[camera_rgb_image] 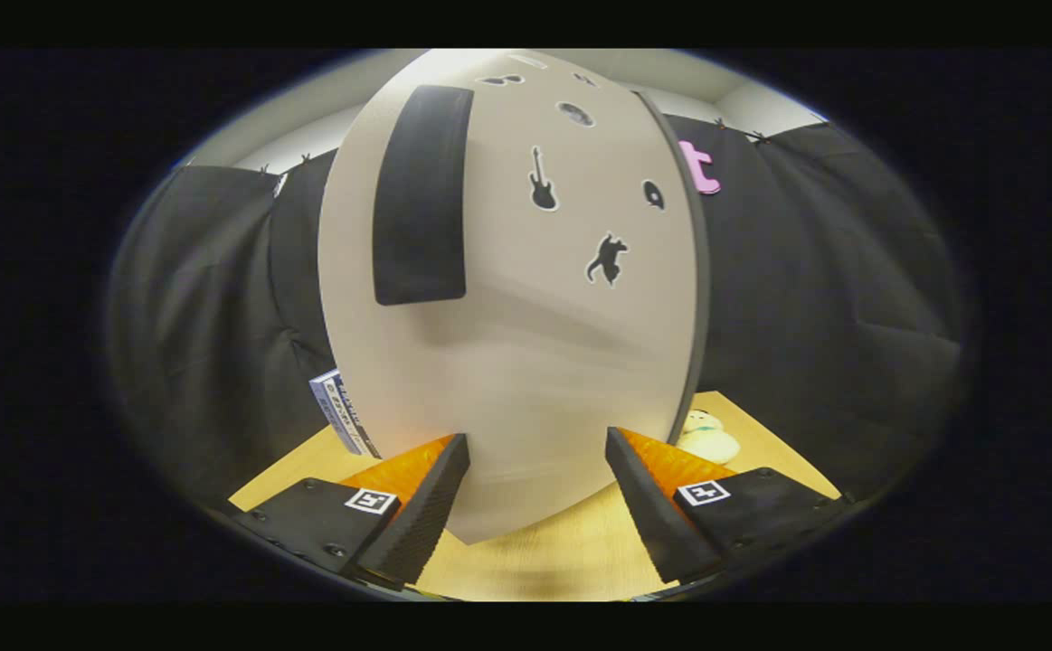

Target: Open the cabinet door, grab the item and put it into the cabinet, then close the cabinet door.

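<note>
A pale beige cabinet door (526, 344) with black stickers stands right in front of me, very close. A tall black handle (421, 194) runs down its upper left part. My gripper (536, 443) is open, and its two black-padded orange fingers (440, 484) stand wide apart with their tips at the door's lower face. Nothing is held between them. A cream-coloured soft item (708, 438) lies on the wooden table (571, 551) just beyond the right finger, partly hidden by the door's right edge.
A box with blue and white print (342, 413) peeks out at the door's lower left edge. Black cloth walls close in on both sides. A strip of bare wooden tabletop shows between the fingers.
</note>
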Demonstrator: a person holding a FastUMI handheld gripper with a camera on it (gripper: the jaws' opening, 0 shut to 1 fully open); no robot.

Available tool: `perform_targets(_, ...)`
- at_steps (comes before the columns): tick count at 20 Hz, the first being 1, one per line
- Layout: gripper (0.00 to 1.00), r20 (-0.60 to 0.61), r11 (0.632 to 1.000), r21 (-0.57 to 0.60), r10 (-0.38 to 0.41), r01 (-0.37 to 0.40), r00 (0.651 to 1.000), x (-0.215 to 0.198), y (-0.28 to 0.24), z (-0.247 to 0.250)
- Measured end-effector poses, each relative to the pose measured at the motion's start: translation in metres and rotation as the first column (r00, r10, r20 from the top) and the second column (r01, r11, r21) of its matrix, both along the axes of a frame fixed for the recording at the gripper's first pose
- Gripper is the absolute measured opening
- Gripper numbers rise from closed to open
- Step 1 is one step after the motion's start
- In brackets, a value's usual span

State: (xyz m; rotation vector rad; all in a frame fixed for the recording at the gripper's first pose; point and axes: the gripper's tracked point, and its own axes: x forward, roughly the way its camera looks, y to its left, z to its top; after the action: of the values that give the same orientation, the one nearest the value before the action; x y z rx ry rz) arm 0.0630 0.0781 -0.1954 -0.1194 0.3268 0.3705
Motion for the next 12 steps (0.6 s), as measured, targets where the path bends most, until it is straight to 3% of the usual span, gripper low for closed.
perform_targets(5, 0.95, 0.001, 1.000, -0.007, -0.013, 0.013, 1.000, 0.041, 0.037, -0.011)
perform_targets(12, 0.95, -0.023, 0.993, 0.058, -0.097, 0.098, 0.995, 0.082, 0.064, -0.018)
